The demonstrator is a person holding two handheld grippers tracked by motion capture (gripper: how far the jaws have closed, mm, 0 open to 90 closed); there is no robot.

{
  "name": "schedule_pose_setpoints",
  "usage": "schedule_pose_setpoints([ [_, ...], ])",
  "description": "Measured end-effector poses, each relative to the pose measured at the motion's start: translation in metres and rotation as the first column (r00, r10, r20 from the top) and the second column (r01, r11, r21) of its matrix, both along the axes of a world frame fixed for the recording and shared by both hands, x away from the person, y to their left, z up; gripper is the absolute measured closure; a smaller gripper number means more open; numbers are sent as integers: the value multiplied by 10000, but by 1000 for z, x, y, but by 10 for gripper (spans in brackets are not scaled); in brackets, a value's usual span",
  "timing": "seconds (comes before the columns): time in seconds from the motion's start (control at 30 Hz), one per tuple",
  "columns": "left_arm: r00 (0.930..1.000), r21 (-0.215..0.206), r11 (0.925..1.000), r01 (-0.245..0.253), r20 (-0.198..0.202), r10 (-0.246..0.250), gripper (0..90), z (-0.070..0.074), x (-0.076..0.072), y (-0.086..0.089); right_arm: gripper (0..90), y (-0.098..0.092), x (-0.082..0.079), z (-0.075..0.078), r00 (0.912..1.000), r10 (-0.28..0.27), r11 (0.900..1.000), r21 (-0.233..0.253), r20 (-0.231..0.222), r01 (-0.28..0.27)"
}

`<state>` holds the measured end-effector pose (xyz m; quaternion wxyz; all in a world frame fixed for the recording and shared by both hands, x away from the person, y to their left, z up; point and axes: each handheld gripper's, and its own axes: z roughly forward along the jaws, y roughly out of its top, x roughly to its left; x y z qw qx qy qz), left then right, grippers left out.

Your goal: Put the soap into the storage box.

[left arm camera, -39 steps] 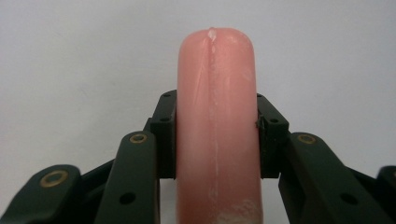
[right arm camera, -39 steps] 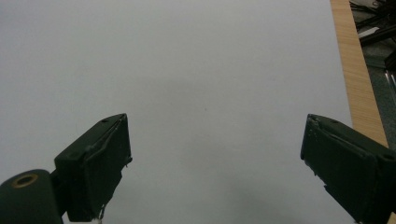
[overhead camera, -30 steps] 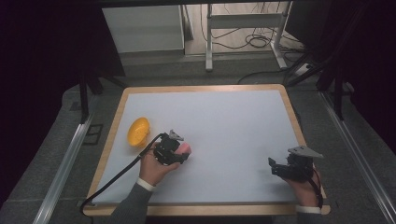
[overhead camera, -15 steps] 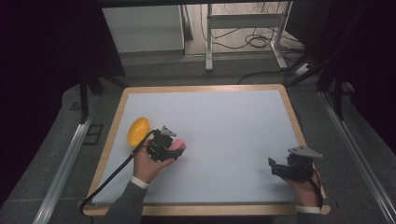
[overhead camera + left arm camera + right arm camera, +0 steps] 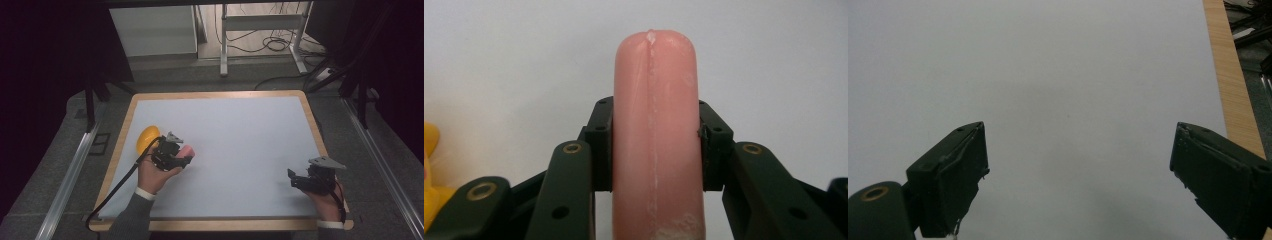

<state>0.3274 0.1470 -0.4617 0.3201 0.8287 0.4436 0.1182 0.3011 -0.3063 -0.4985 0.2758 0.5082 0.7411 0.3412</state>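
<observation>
Yellow object (image 5: pixel 147 138) beside gripped sausage (image 5: pixel 655 135)

Sausage (image 5: pixel 187 151) lies right of fruit (image 5: pixel 147 138) on table (image 5: pixel 240 130).

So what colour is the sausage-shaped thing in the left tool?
Pale pink; clearest in the left gripper view.

Matt plastic, smooth pink skin, pale wood

The sausage (image 5: pixel 655 135) looks smooth, faintly glossy, with a moulded seam; gripping jaws are matt black plastic with brass-coloured rivets. The table (image 5: pixel 240 125) has a matt white top, wood-grain edging at three o'clock.
</observation>
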Motion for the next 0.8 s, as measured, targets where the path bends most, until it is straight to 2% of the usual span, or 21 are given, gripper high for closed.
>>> schedule_pose_setpoints([
  [0.8,9985,50,9986,-526,160,525,603,10,8,25,82,0,0,0,10000,4,10000,-56,74,-4],
])
